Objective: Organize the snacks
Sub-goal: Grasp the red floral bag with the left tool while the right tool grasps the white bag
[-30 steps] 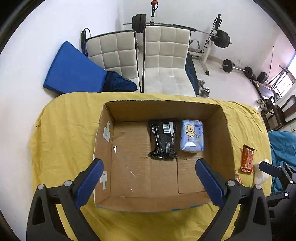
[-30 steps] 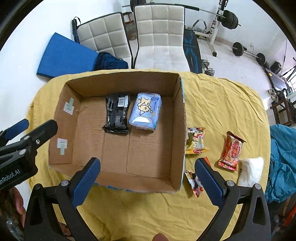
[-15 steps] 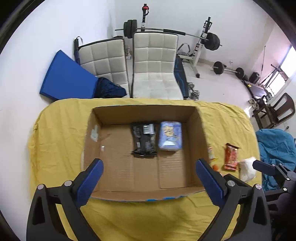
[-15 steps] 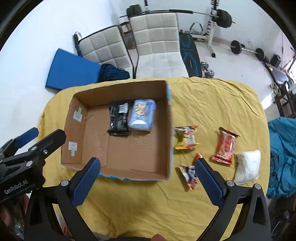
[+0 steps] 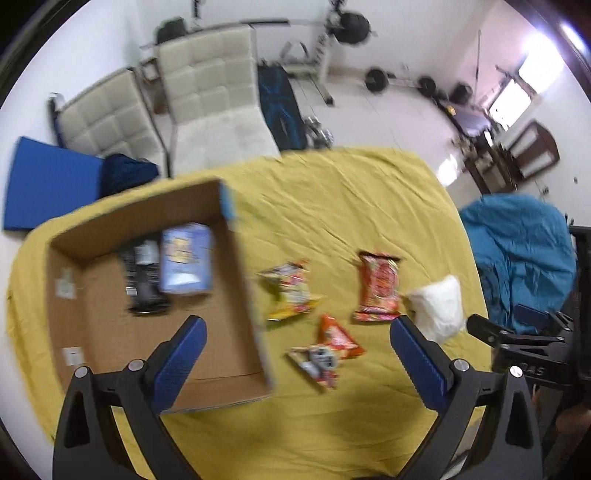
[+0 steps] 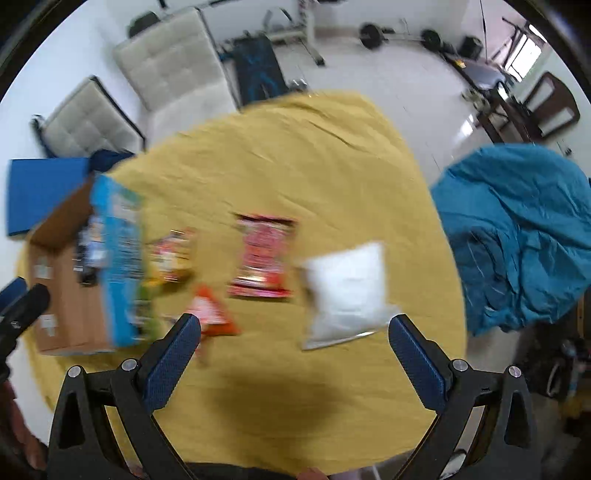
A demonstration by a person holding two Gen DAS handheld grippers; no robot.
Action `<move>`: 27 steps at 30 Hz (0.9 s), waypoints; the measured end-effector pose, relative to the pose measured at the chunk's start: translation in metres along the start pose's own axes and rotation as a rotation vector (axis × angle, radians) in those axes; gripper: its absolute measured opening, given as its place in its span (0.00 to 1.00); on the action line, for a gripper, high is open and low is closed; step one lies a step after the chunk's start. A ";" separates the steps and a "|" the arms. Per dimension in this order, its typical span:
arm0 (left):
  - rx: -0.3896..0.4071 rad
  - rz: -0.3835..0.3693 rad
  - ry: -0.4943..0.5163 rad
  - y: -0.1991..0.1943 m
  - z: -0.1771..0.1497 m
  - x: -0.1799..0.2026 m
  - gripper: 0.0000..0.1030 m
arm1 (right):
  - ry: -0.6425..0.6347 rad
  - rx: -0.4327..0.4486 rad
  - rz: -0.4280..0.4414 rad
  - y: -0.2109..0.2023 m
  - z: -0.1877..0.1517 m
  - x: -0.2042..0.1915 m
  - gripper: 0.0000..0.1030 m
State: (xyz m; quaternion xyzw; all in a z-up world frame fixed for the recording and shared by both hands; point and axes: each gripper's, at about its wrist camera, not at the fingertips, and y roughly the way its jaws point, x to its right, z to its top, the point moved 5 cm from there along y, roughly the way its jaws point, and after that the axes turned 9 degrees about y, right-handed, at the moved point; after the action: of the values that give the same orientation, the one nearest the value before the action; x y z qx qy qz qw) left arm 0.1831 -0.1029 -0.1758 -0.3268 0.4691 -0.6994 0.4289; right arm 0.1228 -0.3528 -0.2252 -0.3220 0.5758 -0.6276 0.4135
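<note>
An open cardboard box [image 5: 236,295] sits at the left of the yellow-covered table [image 5: 332,206], holding a black packet [image 5: 142,280] and a light-blue packet [image 5: 186,264]. To its right lie a yellow-red snack [image 5: 290,290], a red packet [image 5: 380,286], a white bag [image 5: 437,308] and an orange-red snack [image 5: 327,349]. My left gripper [image 5: 297,345] hovers open above the orange-red snack. My right gripper [image 6: 295,345] hangs open over the table, between the orange snack [image 6: 210,314] and the white bag [image 6: 347,291], with the red packet [image 6: 264,256] beyond. Both views are blurred.
Two white padded chairs [image 5: 210,99] and a blue mat [image 5: 48,184] stand behind the table, with weight equipment [image 5: 347,27] beyond. A teal cloth heap [image 6: 517,229] lies to the right. Bare yellow cloth [image 6: 295,398] spreads in front of the snacks.
Both grippers have swung right, away from above the box toward the loose snacks. Nothing was taken hold of; the box and snacks stay where they were.
</note>
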 end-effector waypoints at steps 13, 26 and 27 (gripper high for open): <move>-0.261 -0.006 0.104 0.137 0.013 0.087 0.99 | -0.020 -0.262 -0.005 0.163 0.006 0.068 0.99; -0.401 -0.046 0.073 0.217 0.018 0.112 0.99 | 0.181 -0.295 0.026 0.165 0.033 0.117 0.71; -0.408 -0.047 0.076 0.223 0.018 0.113 0.98 | 0.184 -0.310 0.034 0.168 0.034 0.120 0.71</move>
State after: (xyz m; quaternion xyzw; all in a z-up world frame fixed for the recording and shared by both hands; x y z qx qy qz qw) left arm 0.2168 -0.2552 -0.3726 -0.3912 0.6092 -0.6114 0.3193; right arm 0.1240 -0.4740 -0.3955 -0.3134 0.7063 -0.5509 0.3152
